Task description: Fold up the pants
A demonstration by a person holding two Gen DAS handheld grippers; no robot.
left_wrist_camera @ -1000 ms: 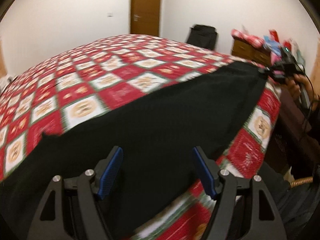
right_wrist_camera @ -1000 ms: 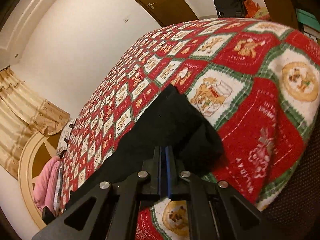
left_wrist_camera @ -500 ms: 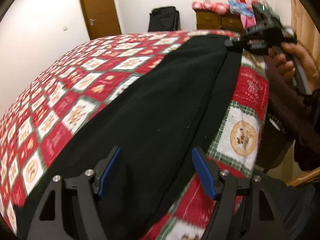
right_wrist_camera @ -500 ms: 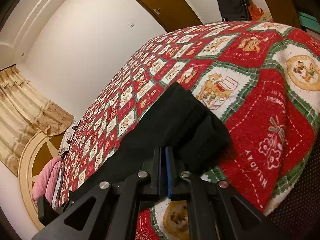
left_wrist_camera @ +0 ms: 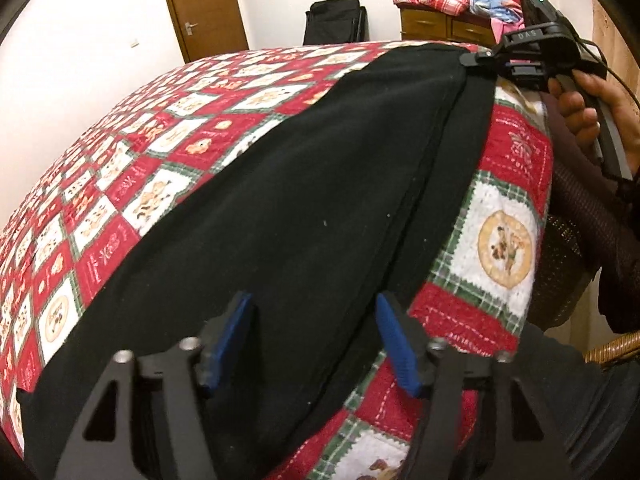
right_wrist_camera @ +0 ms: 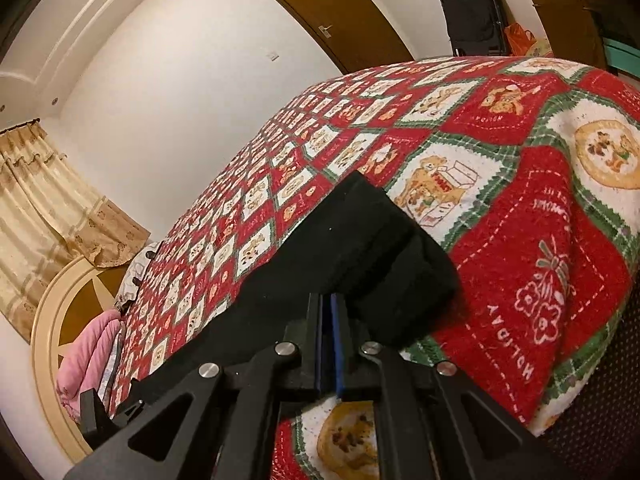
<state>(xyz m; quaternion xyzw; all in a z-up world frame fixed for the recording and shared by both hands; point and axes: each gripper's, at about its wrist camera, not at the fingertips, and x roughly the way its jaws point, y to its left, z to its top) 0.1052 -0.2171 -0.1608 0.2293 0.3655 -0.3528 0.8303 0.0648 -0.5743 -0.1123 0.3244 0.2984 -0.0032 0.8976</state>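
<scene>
A: Left wrist view: black pants [left_wrist_camera: 304,200] lie flat and long across the near side of the bed, one layer on top of another, with a seam line running lengthwise. Fabric is plain, matte, a few specks of lint.

B: Left gripper [left_wrist_camera: 316,332]?

A: Jaws closing, blue pads either side of the pants edge, fabric between them. Pads not yet pressing on it as far as I can see.

B: And the right?

A: Right gripper [left_wrist_camera: 486,58] sits at the far end of the pants in that view, held by a hand [left_wrist_camera: 592,108]. In the right wrist view its fingers [right_wrist_camera: 338,344] are clamped together, with the black cloth bunched right at the tips. Grasping the pants end.

B: How does that end look from there?

A: Ribbed band, folded over on itself, corner raised slightly off the cover. The rest of the pants runs back along the bed edge.

B: Surface?

A: Bedspread [left_wrist_camera: 168,152], red, white and green patchwork with bear and cookie prints. It drapes over the mattress edge.

B: Room?

A: White walls, brown door [left_wrist_camera: 202,4], black suitcase [left_wrist_camera: 334,20] against the wall, wooden dresser [left_wrist_camera: 444,26] piled with clutter. Right wrist view adds beige curtains [right_wrist_camera: 52,208], a rounded headboard [right_wrist_camera: 60,336] and a pink pillow [right_wrist_camera: 86,356].
</scene>
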